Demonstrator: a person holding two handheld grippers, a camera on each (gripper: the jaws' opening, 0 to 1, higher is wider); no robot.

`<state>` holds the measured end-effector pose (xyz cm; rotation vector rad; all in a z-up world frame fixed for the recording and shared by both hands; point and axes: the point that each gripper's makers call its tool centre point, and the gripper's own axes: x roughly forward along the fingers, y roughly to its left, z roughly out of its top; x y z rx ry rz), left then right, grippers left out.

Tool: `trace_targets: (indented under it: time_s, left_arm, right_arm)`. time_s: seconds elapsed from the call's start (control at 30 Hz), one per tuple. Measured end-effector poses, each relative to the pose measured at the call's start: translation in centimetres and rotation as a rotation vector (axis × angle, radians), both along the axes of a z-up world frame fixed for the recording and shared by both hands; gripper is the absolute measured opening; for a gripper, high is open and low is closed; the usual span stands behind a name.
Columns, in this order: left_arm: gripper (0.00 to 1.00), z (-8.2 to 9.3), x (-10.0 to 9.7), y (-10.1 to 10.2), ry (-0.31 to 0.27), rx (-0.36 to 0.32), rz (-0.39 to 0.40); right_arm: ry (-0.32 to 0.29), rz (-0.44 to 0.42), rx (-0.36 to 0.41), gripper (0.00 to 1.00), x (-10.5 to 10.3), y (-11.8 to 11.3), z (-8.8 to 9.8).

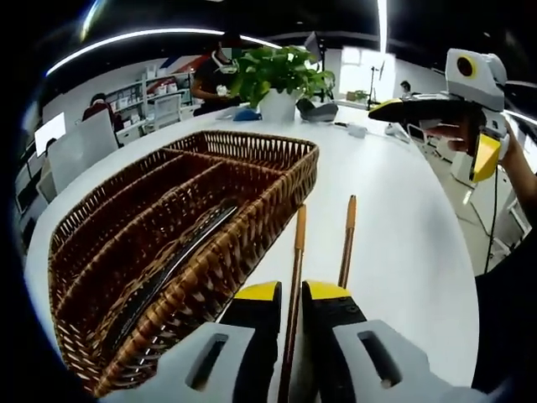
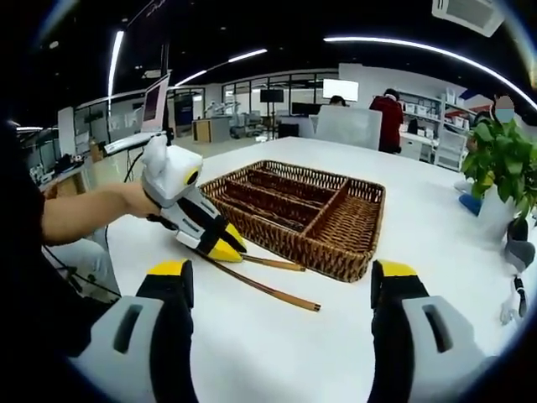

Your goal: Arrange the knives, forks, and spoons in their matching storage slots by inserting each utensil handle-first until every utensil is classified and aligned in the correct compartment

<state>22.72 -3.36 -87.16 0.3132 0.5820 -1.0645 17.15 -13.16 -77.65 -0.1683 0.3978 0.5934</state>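
Observation:
A brown wicker tray (image 1: 277, 180) with long compartments lies on the white table, left of my left gripper (image 1: 292, 294). A dark utensil (image 1: 172, 264) lies in its nearest long slot. My left gripper's yellow-tipped jaws are shut on a thin wooden-handled utensil (image 1: 296, 252) that points away along the tray's side. A second wooden-handled utensil (image 1: 346, 239) lies just right of it on the table. In the right gripper view, the left gripper (image 2: 222, 248) rests on both handles (image 2: 268, 290) beside the tray (image 2: 336, 252). My right gripper (image 2: 283, 273) stands wide open, with nothing between its fingers.
A potted green plant (image 1: 277, 75) stands beyond the tray, also at the right edge (image 2: 503, 176). Small dark and white items lie near it. The white table (image 1: 403, 218) curves away to the right. People, desks and monitors are in the background. A person's forearm (image 2: 92, 210) holds the left gripper.

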Motion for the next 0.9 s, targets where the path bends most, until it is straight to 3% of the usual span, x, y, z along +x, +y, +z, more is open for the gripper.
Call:
trace_targets:
  time_s: [0.1,0.27,0.67,0.9]
  left_arm:
    - [0.07,-0.03,0.01,-0.07,-0.032,0.047,-0.016]
    - [0.06,-0.04,-0.08,-0.11,-0.027,0.059,-0.029]
    - [0.04,0.0,-0.43,-0.15,-0.006,0.051,-0.044]
    - [0.03,0.51,-0.73,0.01,-0.024,0.057,-0.069]
  right_arm:
    - [-0.001,0.001,0.003,0.9,0.0,0.04,0.02]
    - [0.001,0.003,0.001,0.9,-0.02,0.16,-0.11]
    - [0.001,-0.005,0.006,0.89,-0.09,-0.1,-0.12]
    - [-0.004,-0.009,0.011,0.89,0.0,-0.05,0.04]
